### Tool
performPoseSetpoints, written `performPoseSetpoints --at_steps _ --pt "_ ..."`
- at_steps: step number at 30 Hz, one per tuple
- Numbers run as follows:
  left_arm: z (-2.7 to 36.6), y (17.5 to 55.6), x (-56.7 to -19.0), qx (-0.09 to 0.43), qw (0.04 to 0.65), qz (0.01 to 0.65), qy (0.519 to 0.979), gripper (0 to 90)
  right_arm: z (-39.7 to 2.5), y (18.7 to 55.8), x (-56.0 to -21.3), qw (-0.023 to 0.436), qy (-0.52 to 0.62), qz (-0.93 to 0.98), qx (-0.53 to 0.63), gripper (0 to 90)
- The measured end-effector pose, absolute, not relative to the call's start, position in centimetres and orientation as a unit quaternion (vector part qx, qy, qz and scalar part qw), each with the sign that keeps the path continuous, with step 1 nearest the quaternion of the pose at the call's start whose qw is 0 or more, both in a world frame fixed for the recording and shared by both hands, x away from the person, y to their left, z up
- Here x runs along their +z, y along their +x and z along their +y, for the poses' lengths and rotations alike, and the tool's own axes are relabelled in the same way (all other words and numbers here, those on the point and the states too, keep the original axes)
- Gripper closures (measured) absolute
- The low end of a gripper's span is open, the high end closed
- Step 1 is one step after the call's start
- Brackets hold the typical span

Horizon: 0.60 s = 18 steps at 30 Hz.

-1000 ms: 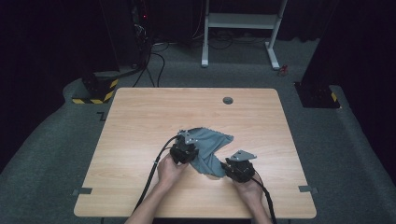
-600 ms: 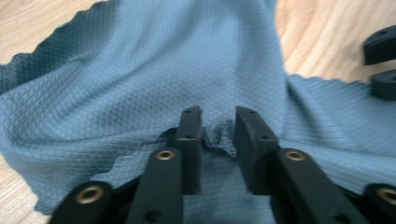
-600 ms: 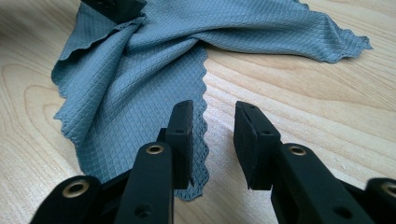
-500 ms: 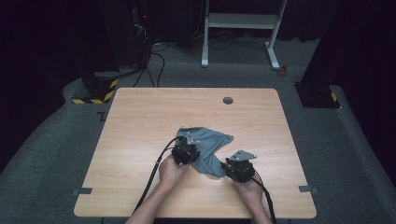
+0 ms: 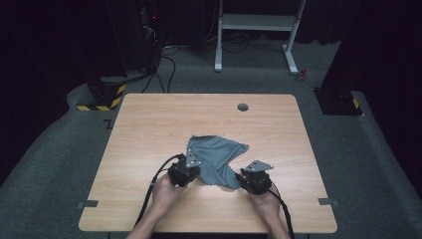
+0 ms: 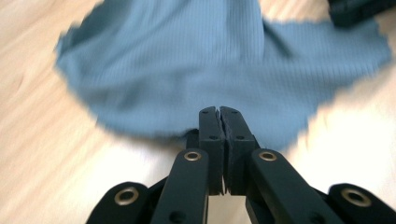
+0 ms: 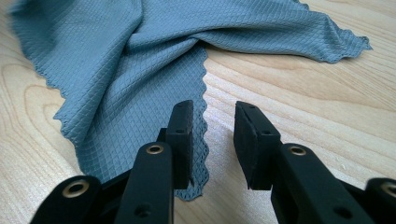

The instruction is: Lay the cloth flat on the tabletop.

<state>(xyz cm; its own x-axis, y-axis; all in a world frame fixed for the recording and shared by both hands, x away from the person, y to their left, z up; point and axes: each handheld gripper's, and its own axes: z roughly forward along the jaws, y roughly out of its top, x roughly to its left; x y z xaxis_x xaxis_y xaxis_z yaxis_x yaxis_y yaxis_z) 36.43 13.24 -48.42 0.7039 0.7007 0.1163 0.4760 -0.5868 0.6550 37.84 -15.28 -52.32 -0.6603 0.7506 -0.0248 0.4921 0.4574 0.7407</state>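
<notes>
A grey-blue cloth (image 5: 217, 158) lies rumpled on the wooden table (image 5: 149, 124), just ahead of both hands. My left gripper (image 5: 188, 165) is at the cloth's near left corner. In the left gripper view its jaws are pressed together and the cloth (image 6: 187, 70) narrows toward them, so the left gripper (image 6: 219, 112) looks shut on that corner. My right gripper (image 5: 247, 178) is at the cloth's near right edge. In the right gripper view the right gripper (image 7: 212, 109) is open, and the cloth's scalloped edge (image 7: 203, 140) runs under its left finger (image 7: 181, 135).
A small dark round cap (image 5: 243, 107) sits in the tabletop near the far edge. Bare wood surrounds the cloth on all sides. Beyond the table are a white desk frame (image 5: 259, 30) and a yellow-black striped base (image 5: 102, 97) on the floor.
The left gripper has shifted slightly and the cloth's left side has been drawn with it. The right gripper has stayed almost still at the cloth's near right edge.
</notes>
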Motion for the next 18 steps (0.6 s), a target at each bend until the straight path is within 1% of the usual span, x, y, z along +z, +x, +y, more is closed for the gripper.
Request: performPoseSetpoints --at_steps 6,11,12,14,18 --pt "16.4 33.9 -49.7 0.182 0.295 0.361 0.866 88.1 -15.3 37.8 -52.3 0.176 0.369 0.836 0.365 70.5" --pt "17.5 32.7 -50.2 0.183 0.286 0.362 0.868 88.1 -15.3 37.6 -52.3 0.166 0.363 0.839 0.369 78.9" --pt "17.7 32.4 -50.3 0.182 0.284 0.360 0.870 88.1 -15.3 37.4 -52.3 0.163 0.359 0.841 0.371 82.8" --pt "17.9 32.3 -50.4 0.178 0.284 0.359 0.871 88.1 -15.3 37.3 -52.3 0.162 0.359 0.841 0.371 83.8" --pt "17.9 31.8 -50.7 0.172 0.279 0.356 0.875 87.1 -15.5 37.0 -52.3 0.155 0.357 0.843 0.372 88.9"
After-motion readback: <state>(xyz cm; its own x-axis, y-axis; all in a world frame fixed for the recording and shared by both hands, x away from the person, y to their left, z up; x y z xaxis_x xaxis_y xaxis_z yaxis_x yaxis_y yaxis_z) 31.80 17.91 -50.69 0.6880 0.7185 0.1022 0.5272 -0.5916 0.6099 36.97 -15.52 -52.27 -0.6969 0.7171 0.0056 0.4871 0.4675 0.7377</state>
